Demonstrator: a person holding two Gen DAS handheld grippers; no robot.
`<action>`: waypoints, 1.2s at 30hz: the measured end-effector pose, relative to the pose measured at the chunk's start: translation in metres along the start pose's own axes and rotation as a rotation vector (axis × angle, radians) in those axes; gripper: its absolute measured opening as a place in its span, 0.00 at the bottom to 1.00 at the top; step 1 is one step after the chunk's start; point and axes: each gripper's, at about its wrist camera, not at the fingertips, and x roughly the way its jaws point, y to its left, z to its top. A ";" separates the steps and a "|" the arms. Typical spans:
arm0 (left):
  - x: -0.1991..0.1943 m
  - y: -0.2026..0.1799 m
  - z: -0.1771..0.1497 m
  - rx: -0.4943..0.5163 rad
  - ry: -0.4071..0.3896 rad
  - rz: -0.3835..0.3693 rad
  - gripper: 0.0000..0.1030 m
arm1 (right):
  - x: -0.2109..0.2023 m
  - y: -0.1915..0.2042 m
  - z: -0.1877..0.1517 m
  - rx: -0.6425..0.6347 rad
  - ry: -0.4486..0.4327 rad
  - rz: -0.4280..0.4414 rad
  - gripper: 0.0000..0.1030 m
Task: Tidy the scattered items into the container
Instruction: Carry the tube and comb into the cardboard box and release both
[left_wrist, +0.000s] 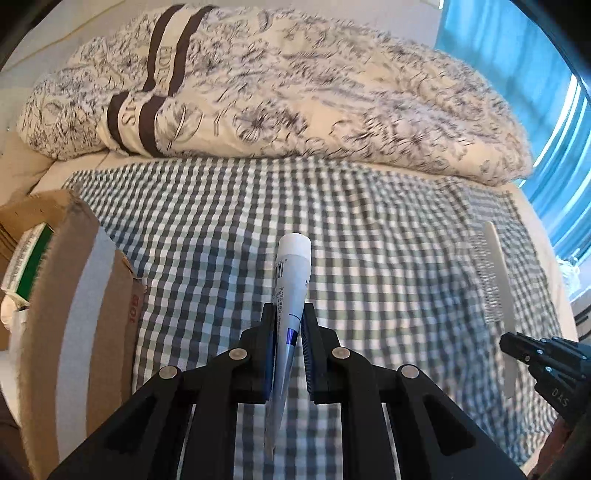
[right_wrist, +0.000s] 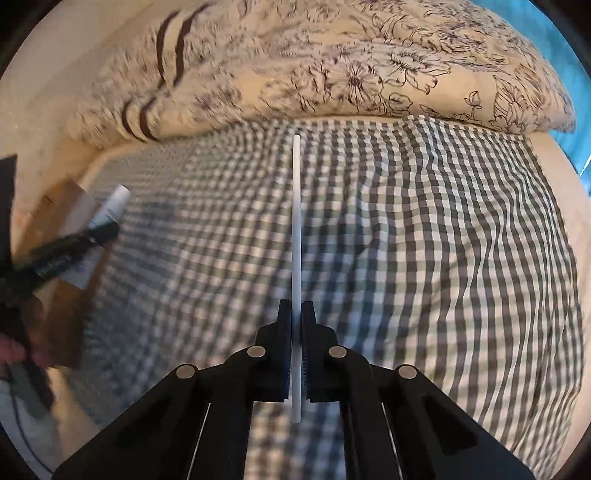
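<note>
My left gripper (left_wrist: 288, 312) is shut on a white and blue tube (left_wrist: 291, 280) with a white cap, held above the checked cloth. The open cardboard box (left_wrist: 79, 280) stands just to its left, with a green and white packet (left_wrist: 27, 264) inside. In the left wrist view my right gripper (left_wrist: 508, 345) shows at the right edge, holding a white comb (left_wrist: 498, 273). In the right wrist view my right gripper (right_wrist: 296, 306) is shut on that white comb (right_wrist: 296, 221), seen edge-on. The left gripper (right_wrist: 66, 251) with the tube (right_wrist: 112, 206) appears blurred at the left, over the box (right_wrist: 70, 206).
A green and white checked cloth (left_wrist: 369, 240) covers the bed. A flower-print duvet (left_wrist: 295, 92) is bunched along the far side. A blue curtain (left_wrist: 517, 55) hangs at the right. A hand (right_wrist: 14, 350) shows at the left edge.
</note>
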 end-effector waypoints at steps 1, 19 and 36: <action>-0.010 -0.002 0.000 0.003 -0.016 -0.004 0.12 | -0.007 0.004 -0.002 0.003 -0.011 0.010 0.04; -0.156 0.096 -0.008 -0.031 -0.163 0.004 0.13 | -0.080 0.194 0.016 -0.163 -0.135 0.194 0.04; -0.112 0.241 -0.066 -0.166 -0.065 0.121 0.22 | 0.017 0.355 0.010 -0.220 0.040 0.333 0.05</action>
